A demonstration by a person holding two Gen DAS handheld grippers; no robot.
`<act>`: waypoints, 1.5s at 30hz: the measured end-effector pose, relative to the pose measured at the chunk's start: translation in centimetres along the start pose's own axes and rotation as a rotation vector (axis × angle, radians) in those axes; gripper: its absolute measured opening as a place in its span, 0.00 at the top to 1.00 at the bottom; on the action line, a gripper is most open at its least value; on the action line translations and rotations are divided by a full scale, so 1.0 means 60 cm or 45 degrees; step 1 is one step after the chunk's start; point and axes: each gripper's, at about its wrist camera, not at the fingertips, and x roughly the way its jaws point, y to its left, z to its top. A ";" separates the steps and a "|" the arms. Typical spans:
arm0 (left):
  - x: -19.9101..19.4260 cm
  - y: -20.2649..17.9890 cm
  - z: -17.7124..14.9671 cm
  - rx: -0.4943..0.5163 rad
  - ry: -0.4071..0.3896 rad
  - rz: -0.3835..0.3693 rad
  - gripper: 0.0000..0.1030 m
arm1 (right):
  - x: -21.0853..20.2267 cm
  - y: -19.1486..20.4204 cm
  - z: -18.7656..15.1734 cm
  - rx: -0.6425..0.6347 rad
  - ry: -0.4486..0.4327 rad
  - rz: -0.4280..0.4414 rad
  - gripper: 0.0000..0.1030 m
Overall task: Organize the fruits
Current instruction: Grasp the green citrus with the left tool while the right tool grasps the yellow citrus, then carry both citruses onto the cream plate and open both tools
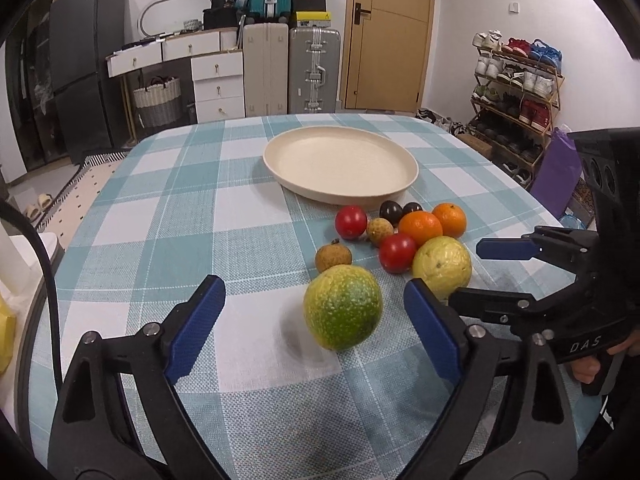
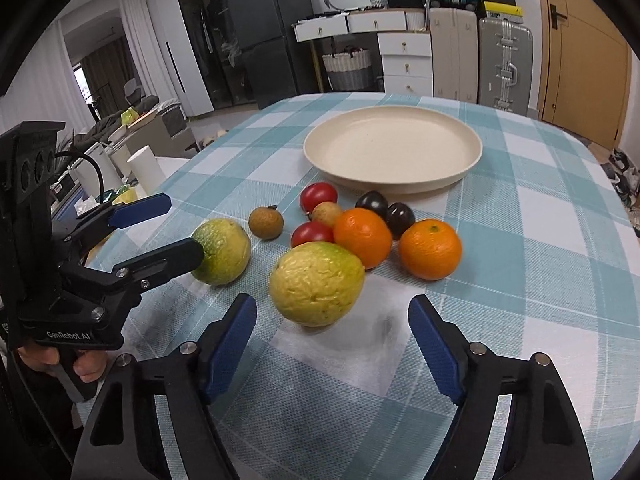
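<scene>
A green-yellow round fruit [image 1: 342, 308] lies on the checked tablecloth between the wide-apart pads of my left gripper [image 1: 314, 284], which is open and does not touch it. A yellow fruit [image 2: 316, 284] sits just ahead of my right gripper [image 2: 332, 301], also open, with gaps on both sides. Beyond them lie two oranges [image 2: 430, 250], two red tomatoes [image 2: 318, 196], two brown longans [image 2: 266, 222] and two dark plums [image 2: 372, 202]. A cream plate [image 1: 340, 160] stands empty behind the cluster. In the right wrist view the left gripper [image 2: 184, 227] straddles the green-yellow fruit [image 2: 222, 250].
The checked tablecloth [image 1: 180, 220] covers a rounded table whose edge drops off at the left. A shoe rack [image 1: 516, 92] and a purple bag [image 1: 560, 172] stand to the right, with suitcases [image 1: 314, 72], drawers and a door behind. A hand holds each gripper's handle.
</scene>
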 end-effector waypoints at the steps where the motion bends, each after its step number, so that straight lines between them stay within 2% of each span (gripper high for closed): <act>1: 0.004 0.001 0.000 -0.006 0.014 -0.004 0.13 | 0.003 0.001 0.001 0.005 0.001 0.007 0.24; 5: 0.016 0.005 -0.001 -0.023 0.065 -0.026 0.19 | 0.014 0.005 0.010 0.005 0.013 0.027 0.25; 7: 0.021 0.005 -0.002 -0.027 0.087 -0.042 0.21 | 0.024 0.004 0.015 0.013 0.027 0.042 0.32; 11: 0.028 0.004 -0.003 -0.025 0.122 -0.070 0.27 | 0.034 0.004 0.020 0.017 0.040 0.046 0.35; 13: 0.034 0.002 -0.003 -0.021 0.141 -0.085 0.33 | 0.039 0.002 0.022 0.030 0.051 0.056 0.40; 19: 0.047 -0.008 -0.006 -0.001 0.195 -0.140 0.55 | 0.041 0.000 0.022 0.039 0.063 0.052 0.48; 24: 0.044 -0.019 -0.008 0.021 0.185 -0.147 0.56 | 0.030 0.000 0.011 0.048 0.047 0.048 0.49; 32: 0.016 -0.029 -0.003 0.019 0.087 -0.152 0.57 | -0.012 0.000 0.008 0.036 -0.056 0.041 0.49; 42: -0.014 -0.025 0.042 0.013 -0.056 -0.131 0.57 | -0.054 -0.026 0.031 0.062 -0.180 0.001 0.49; 45: -0.007 -0.021 0.054 -0.005 -0.064 -0.123 0.57 | -0.050 -0.034 0.040 0.075 -0.188 -0.008 0.49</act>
